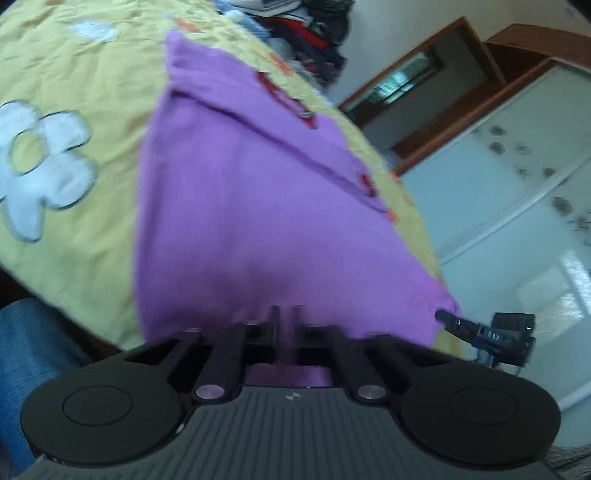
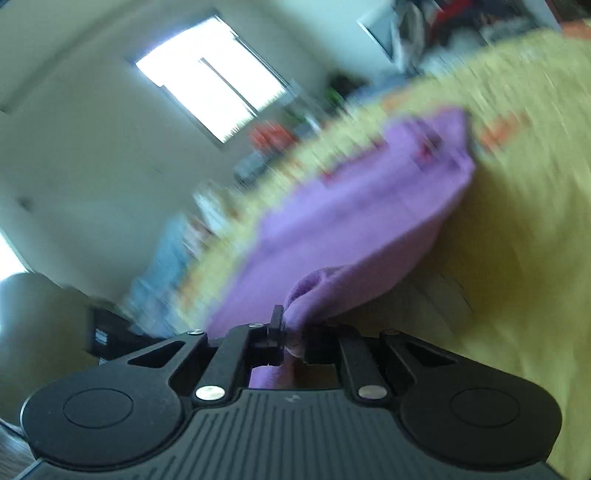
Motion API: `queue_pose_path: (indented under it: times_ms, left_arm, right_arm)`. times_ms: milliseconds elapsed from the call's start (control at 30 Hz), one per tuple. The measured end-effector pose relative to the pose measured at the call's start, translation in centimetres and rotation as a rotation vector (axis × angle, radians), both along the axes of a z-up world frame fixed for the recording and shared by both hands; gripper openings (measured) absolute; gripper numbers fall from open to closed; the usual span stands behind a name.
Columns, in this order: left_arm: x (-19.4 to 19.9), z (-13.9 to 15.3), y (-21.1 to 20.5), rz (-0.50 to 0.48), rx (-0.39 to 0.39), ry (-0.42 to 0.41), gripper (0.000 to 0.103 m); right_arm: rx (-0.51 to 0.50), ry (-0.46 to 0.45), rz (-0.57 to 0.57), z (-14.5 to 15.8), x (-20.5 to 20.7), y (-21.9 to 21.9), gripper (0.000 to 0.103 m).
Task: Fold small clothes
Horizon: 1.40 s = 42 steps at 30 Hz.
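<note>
A small purple garment [image 1: 240,206] with red print lies stretched over a yellow bedspread [image 1: 74,92]. My left gripper [image 1: 286,321] is shut on its near edge, the cloth pulled taut away from the fingers. At the right of that view the tip of my right gripper [image 1: 448,318] pinches the garment's other near corner. In the blurred right wrist view my right gripper [image 2: 291,328] is shut on a bunched fold of the purple garment [image 2: 354,221], which runs up and away over the bedspread [image 2: 517,240].
The bedspread carries white flower patches [image 1: 40,166]. A heap of clothes [image 1: 306,26] sits at the far end of the bed. Frosted wardrobe doors [image 1: 517,184] and a wooden door frame stand to the right. A denim-clad leg [image 1: 33,354] shows at lower left. A bright window [image 2: 214,77] is behind.
</note>
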<state>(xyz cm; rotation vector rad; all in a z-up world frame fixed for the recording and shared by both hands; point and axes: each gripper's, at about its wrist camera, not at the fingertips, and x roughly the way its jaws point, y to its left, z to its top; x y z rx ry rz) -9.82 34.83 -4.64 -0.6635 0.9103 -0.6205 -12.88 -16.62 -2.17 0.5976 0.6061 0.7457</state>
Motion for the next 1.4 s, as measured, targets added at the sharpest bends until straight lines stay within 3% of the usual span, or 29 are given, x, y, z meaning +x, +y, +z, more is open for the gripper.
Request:
queue_pose_path:
  times_ms: [100, 167, 267, 333, 367, 400, 467, 567, 633, 700, 767, 800, 833, 867, 900, 1033, 1133, 1200, 1333, 1400]
  left_arm:
    - [0.0, 3.5, 0.8, 0.03, -0.174, -0.061, 0.0]
    - [0.3, 4.5, 1.3, 0.051, -0.197, -0.093, 0.0]
    - [0.4, 4.3, 1.1, 0.124, 0.135, -0.106, 0.004]
    - [0.0, 3.2, 1.2, 0.111, 0.208, -0.125, 0.032]
    - [-0.3, 2.7, 1.1, 0.112, 0.25, -0.132, 0.076]
    - [-0.7, 2.2, 0.8, 0.115, 0.298, -0.16, 0.103]
    - [-1.6, 1.5, 0.4, 0.099, 0.391, -0.208, 0.099]
    - [-1.9, 0.2, -0.3, 0.093, 0.501, -0.202, 0.102]
    - [-2.2, -0.7, -0.4, 0.088, 0.51, -0.217, 0.103]
    - [-2.5, -1.7, -1.0, 0.084, 0.492, -0.195, 0.103]
    - [-3.0, -2.4, -1.6, 0.07, 0.493, -0.195, 0.103]
    - [-3.3, -2.9, -2.1, 0.061, 0.502, -0.201, 0.103]
    - [-3.7, -3.6, -2.3, 0.049, 0.502, -0.203, 0.103]
    - [-4.1, -4.2, -2.5, 0.041, 0.497, -0.2, 0.103]
    - [-4.6, -4.8, -2.7, 0.029, 0.488, -0.193, 0.103]
    - [-5.2, -6.8, -3.1, -0.018, 0.43, -0.187, 0.103]
    - [-5.6, -6.9, -2.8, -0.055, 0.324, -0.242, 0.103]
    - [-5.5, -7.5, -2.8, -0.107, 0.304, -0.262, 0.103]
    - [-4.6, -9.4, -0.8, -0.156, 0.187, -0.228, 0.103]
    - [-3.9, -10.5, 0.3, -0.139, 0.217, -0.207, 0.103]
  right_arm:
    - [0.052, -0.107, -0.013, 4.8, -1.2, -2.0, 0.005]
    - [0.059, -0.139, -0.059, 6.7, -1.6, -4.6, 0.004]
    - [-0.24, -0.039, -0.144, 5.6, -0.9, -6.6, 0.008]
    - [-0.303, 0.027, -0.12, 3.4, -0.5, -6.8, 0.012]
    - [-0.295, 0.055, -0.088, 2.2, -0.2, -6.8, 0.027]
    - [-0.289, 0.076, -0.097, 1.1, -0.1, -6.9, 0.054]
    - [-0.278, 0.099, -0.109, -0.8, 0.2, -6.8, 0.087]
    - [-0.3, 0.077, -0.156, -2.5, 0.4, -6.9, 0.086]
    - [-0.274, 0.064, -0.142, -3.3, 1.0, -6.8, 0.087]
    - [-0.235, 0.063, -0.034, -3.9, 1.3, -6.2, 0.086]
    - [-0.268, 0.018, 0.081, -3.5, 1.3, -4.2, 0.086]
    - [-0.283, -0.014, 0.13, -3.3, 1.1, -3.2, 0.075]
    - [-0.315, -0.026, 0.15, -3.2, 1.1, -2.3, 0.056]
    - [-0.351, -0.02, 0.162, -3.3, 1.1, -1.6, 0.018]
    - [-0.372, -0.033, 0.17, -3.3, 1.0, -1.2, 0.014]
    - [-0.371, -0.061, 0.152, -2.8, 0.2, -1.4, 0.012]
    - [-0.305, -0.084, 0.116, -2.0, -0.9, -2.3, 0.011]
    - [-0.25, -0.104, 0.084, -1.5, -1.9, -2.9, 0.011]
    - [-0.246, -0.1, 0.031, -1.3, -2.4, -3.2, 0.011]
    - [-0.249, -0.087, 0.01, -1.6, -2.4, -3.2, 0.011]
